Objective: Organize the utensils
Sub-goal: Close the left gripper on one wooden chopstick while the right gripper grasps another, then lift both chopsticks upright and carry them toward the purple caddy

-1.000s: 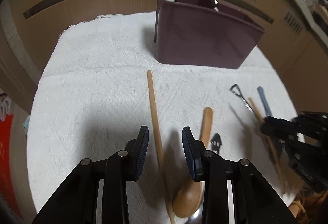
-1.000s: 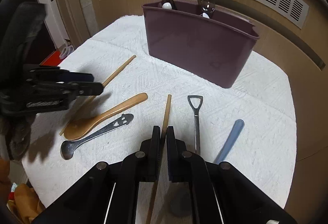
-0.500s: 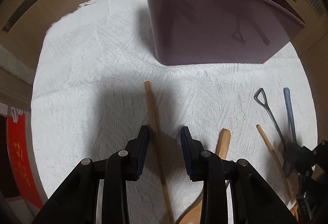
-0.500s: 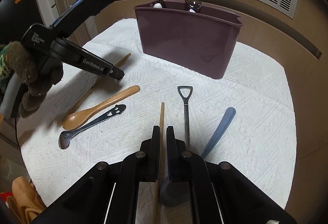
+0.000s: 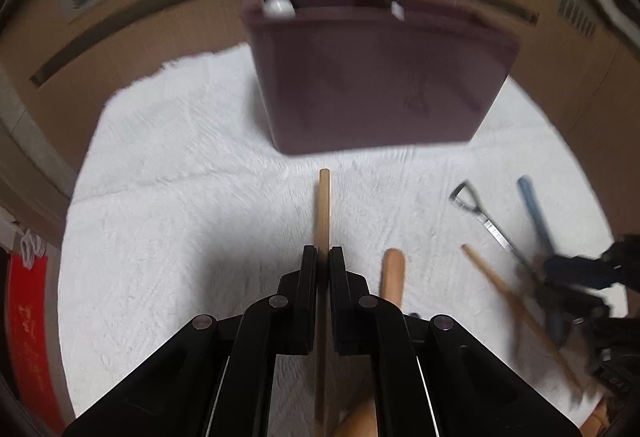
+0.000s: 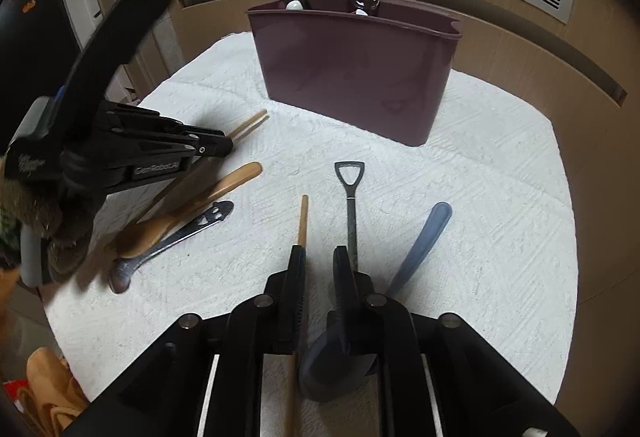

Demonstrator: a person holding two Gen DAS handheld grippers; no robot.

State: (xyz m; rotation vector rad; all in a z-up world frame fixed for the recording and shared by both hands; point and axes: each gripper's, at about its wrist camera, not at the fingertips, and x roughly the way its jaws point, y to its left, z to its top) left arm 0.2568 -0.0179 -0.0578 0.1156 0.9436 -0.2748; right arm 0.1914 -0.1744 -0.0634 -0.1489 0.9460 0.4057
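My left gripper (image 5: 322,257) is shut on a long wooden stick (image 5: 323,205) that points at the maroon utensil bin (image 5: 380,85); the same gripper (image 6: 224,147) and stick (image 6: 250,125) show in the right wrist view. My right gripper (image 6: 318,257) is open, with a second wooden stick (image 6: 302,221) beside its left finger and a metal shovel-handled utensil (image 6: 350,197) beside its right finger. The bin (image 6: 352,69) holds two utensils, upright.
On the white cloth (image 6: 480,197) lie a wooden spoon (image 6: 192,209), a dark metal spoon (image 6: 176,241) and a blue-grey spoon (image 6: 420,249). The bin stands at the back, before a wood-panelled wall. The cloth's edge drops off at left and right.
My left gripper has closed on the long wooden stick and lifted its end. My right gripper has opened and let go of the other stick, which lies on the cloth.
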